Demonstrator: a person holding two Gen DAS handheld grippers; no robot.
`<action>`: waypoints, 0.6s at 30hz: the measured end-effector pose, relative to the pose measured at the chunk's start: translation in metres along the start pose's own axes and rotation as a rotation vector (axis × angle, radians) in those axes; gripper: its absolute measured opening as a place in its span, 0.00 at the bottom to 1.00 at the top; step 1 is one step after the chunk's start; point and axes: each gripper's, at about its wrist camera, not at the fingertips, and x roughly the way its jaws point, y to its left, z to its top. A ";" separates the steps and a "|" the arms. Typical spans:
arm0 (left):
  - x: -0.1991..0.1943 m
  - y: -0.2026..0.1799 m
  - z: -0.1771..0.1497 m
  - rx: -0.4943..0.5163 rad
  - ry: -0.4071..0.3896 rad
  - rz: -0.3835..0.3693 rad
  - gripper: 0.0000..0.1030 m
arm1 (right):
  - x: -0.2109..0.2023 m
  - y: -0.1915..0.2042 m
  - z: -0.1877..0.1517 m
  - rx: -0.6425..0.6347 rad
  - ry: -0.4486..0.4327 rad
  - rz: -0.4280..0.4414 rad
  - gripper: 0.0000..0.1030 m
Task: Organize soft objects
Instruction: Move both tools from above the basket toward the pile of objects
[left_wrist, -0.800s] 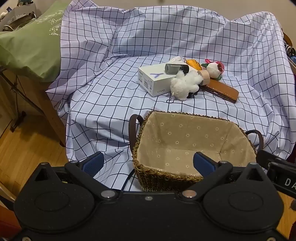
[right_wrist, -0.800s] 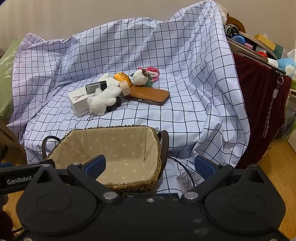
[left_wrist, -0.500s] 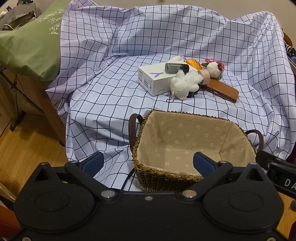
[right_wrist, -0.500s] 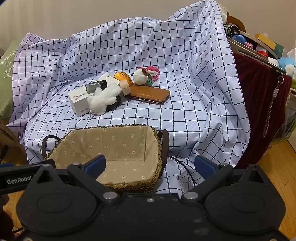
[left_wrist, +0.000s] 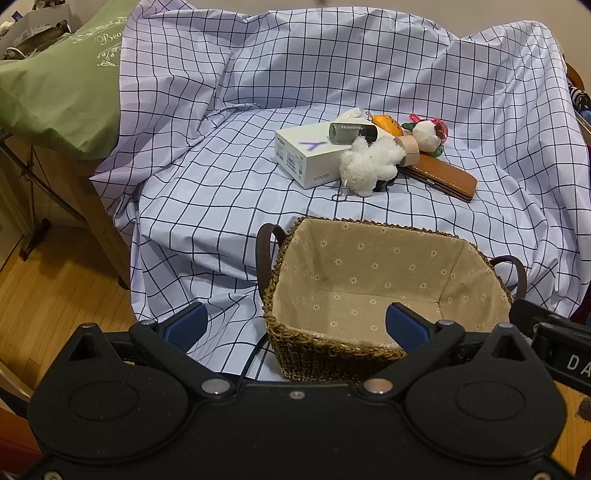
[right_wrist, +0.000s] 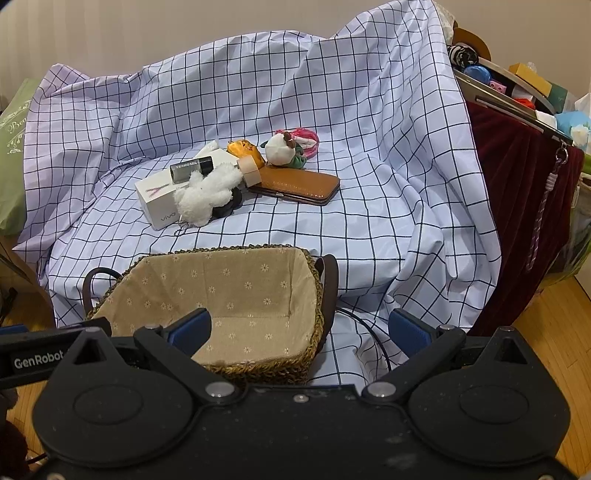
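Two claws hang wide open and empty at the near edge of the scene, the left claw (left_wrist: 293, 325) low at 6 o'clock of its view and the right claw (right_wrist: 299, 326) likewise, with the lined wicker basket (left_wrist: 325, 347) just ahead of both.

Going left to right through the cluster at 12 o'clock beyond the basket: a white phone box (left_wrist: 306, 155) carries a grey cylinder (left_wrist: 352, 132) on its top; the white fluffy plush (left_wrist: 369, 162) leans on the box's right end, its keychain (left_wrist: 341, 194) trailing on the checked cloth (left_wrist: 221, 184); then an orange plush (right_wrist: 245, 147), a cardboard tape roll (right_wrist: 249, 170), a white-headed plush (right_wrist: 280, 149) with a pink soft piece (right_wrist: 304, 140) behind it, and a brown wallet (right_wrist: 295, 186) lying flat.

Risks, as I judge them: the soft things sit packed against hard ones, so a wide grab at the fluffy plush could catch the box or roll the cylinder off. Its chain may snag the cloth and drag folds. Loose fur compresses, so a shallow pinch could slip out. Mistaking the wallet or tape roll for soft goods would spoil the sorting.
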 end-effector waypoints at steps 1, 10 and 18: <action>0.000 0.000 0.000 0.000 -0.001 -0.001 0.97 | 0.000 0.000 0.000 0.001 0.002 -0.001 0.99; -0.002 -0.005 0.000 0.016 -0.056 -0.006 0.97 | 0.003 -0.002 0.002 0.011 0.011 0.000 0.99; 0.002 0.000 0.002 -0.039 -0.030 -0.105 0.97 | 0.008 -0.005 0.003 0.018 0.006 0.012 0.99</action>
